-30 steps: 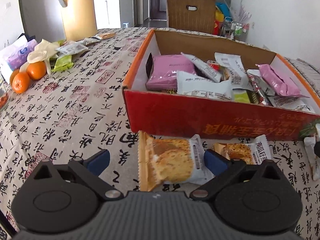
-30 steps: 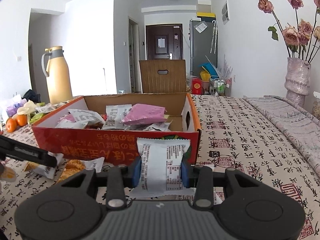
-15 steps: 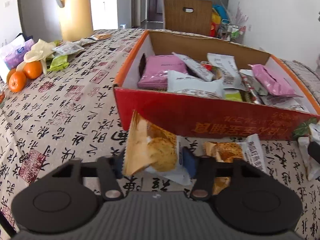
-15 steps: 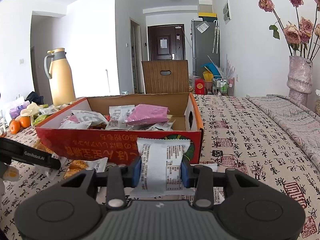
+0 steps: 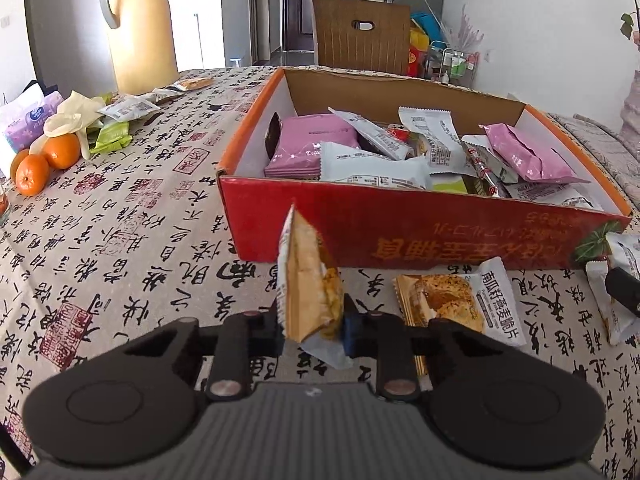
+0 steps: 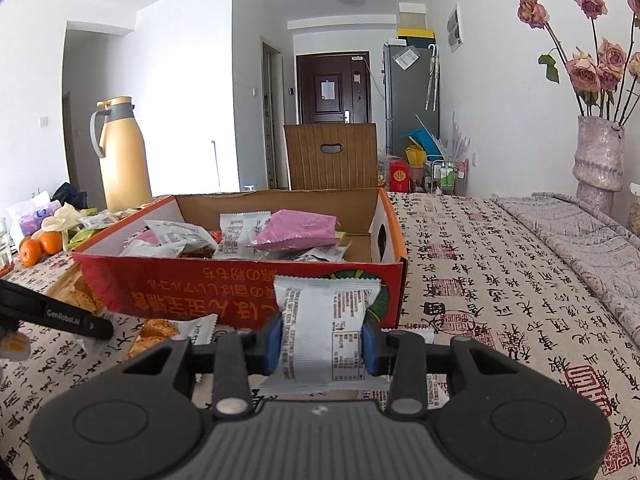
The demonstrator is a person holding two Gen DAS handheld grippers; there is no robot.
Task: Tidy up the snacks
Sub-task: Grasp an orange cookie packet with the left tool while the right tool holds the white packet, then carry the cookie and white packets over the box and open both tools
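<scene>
A red cardboard box (image 5: 400, 228) (image 6: 224, 288) holds several snack packets. My left gripper (image 5: 312, 320) is shut on an orange cracker packet (image 5: 308, 284), lifted on edge above the tablecloth in front of the box. A second orange cracker packet (image 5: 460, 304) lies on the cloth to its right. My right gripper (image 6: 322, 340) is shut on a white snack packet (image 6: 324, 328), held upright before the box's right front corner. The left gripper's arm (image 6: 60, 316) shows at the left of the right wrist view.
A yellow thermos jug (image 5: 140, 28), oranges (image 5: 44, 160), tissues and loose packets (image 5: 120, 120) sit at the table's far left. A wooden chair (image 5: 360, 36) stands behind the box. A vase of dried roses (image 6: 596, 160) stands at the right. More white packets (image 5: 616, 304) lie near the box's right corner.
My left gripper closed on the orange cracker packet and lifted it off the cloth, turning it on edge. My right gripper rose slightly with the white packet still held.
</scene>
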